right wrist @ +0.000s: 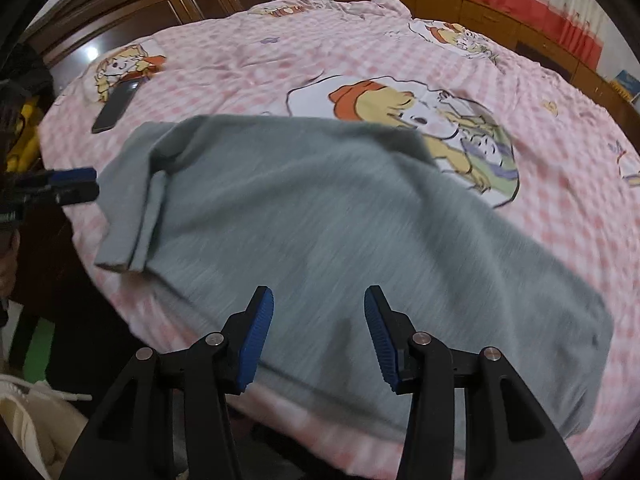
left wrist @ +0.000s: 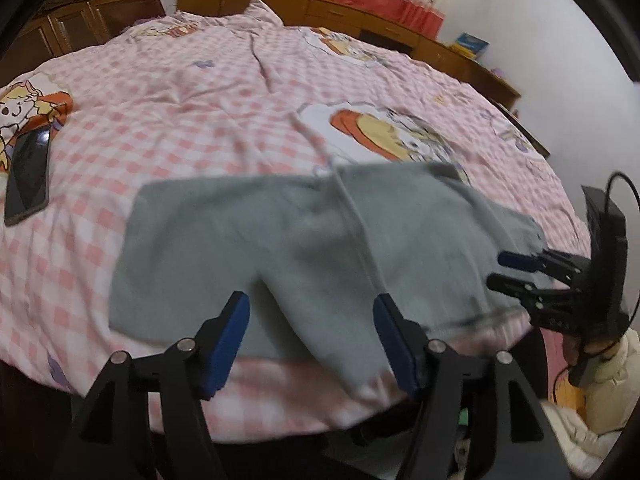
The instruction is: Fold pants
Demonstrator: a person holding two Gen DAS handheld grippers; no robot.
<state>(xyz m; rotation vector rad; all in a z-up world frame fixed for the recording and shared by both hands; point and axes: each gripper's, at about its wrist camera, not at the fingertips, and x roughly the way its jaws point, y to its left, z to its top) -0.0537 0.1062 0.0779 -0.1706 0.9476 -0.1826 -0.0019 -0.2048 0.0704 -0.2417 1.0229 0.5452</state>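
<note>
Grey pants (left wrist: 304, 248) lie spread flat on the pink checked bed near its front edge, with a white drawstring (left wrist: 344, 200) across them. They also fill the middle of the right wrist view (right wrist: 320, 216). My left gripper (left wrist: 312, 308) is open and empty, just above the pants near the front edge. It also shows at the left edge of the right wrist view (right wrist: 92, 184). My right gripper (right wrist: 318, 304) is open and empty over the near part of the pants. It also shows at the right of the left wrist view (left wrist: 496, 270).
A black phone (left wrist: 28, 176) lies on the bed at the left, also in the right wrist view (right wrist: 116, 106). Brown wooden cabinets (left wrist: 100, 16) and a low shelf (left wrist: 460, 56) stand behind the bed. The bedspread (left wrist: 200, 92) stretches far beyond the pants.
</note>
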